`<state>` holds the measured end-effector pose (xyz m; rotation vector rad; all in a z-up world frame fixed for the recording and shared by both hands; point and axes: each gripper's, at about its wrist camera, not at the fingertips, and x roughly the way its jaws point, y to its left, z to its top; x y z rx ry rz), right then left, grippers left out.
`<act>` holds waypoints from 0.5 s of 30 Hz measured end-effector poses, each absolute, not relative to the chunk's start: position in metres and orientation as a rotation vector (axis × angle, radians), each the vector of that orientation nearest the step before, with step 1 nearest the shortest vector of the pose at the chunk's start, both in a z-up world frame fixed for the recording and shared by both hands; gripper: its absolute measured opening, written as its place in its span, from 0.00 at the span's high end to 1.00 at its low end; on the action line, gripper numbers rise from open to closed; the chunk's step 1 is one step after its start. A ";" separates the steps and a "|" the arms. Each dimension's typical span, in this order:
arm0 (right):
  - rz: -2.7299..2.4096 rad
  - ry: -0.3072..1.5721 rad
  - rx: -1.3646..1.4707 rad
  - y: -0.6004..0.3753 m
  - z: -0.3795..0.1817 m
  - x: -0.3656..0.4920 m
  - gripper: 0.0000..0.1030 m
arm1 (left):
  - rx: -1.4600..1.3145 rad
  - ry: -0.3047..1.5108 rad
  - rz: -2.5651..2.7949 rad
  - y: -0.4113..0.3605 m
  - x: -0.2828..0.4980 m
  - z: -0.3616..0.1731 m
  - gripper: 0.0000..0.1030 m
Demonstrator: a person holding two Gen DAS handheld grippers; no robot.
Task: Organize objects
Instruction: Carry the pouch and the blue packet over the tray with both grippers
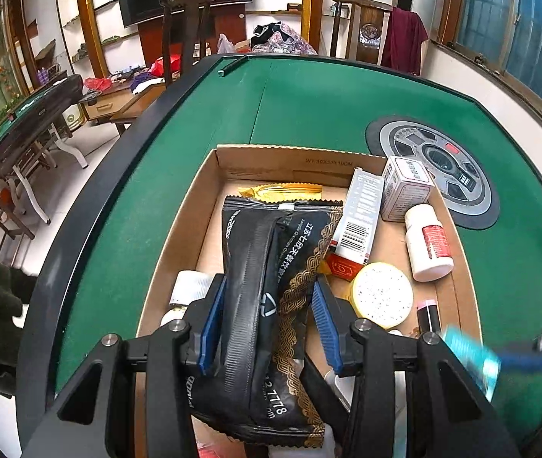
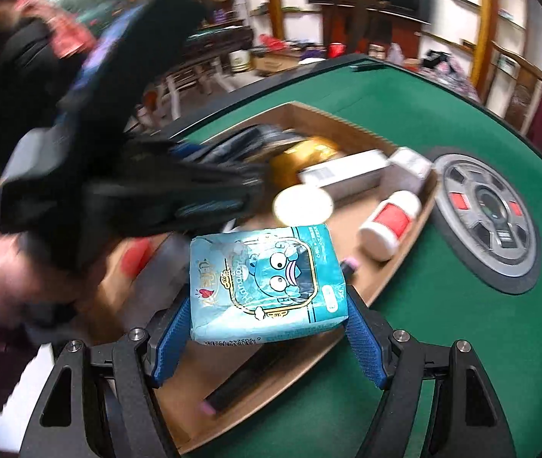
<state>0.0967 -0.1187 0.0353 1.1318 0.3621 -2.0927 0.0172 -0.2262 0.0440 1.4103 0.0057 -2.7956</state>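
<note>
My left gripper (image 1: 267,316) is shut on a black snack packet with gold pattern (image 1: 267,286), held over the open cardboard box (image 1: 293,160) on the green table. My right gripper (image 2: 267,324) is shut on a light blue tissue pack (image 2: 267,286), held above the box's near right edge (image 2: 385,286). The tissue pack shows blurred at the lower right of the left wrist view (image 1: 473,358). The left gripper with its packet appears blurred at the left of the right wrist view (image 2: 148,191).
In the box lie a white bottle with red label (image 1: 429,244), a long white carton (image 1: 358,213), a small white box (image 1: 404,187), a round yellow-rimmed tin (image 1: 381,294), a gold packet (image 1: 282,191) and a dark pink-tipped stick (image 1: 429,315). A round grey control panel (image 1: 439,168) sits in the table.
</note>
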 end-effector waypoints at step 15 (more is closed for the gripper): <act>-1.967 0.595 1.026 -0.151 0.013 0.140 0.23 | 1.319 -0.070 -2.798 -0.217 0.024 0.056 0.52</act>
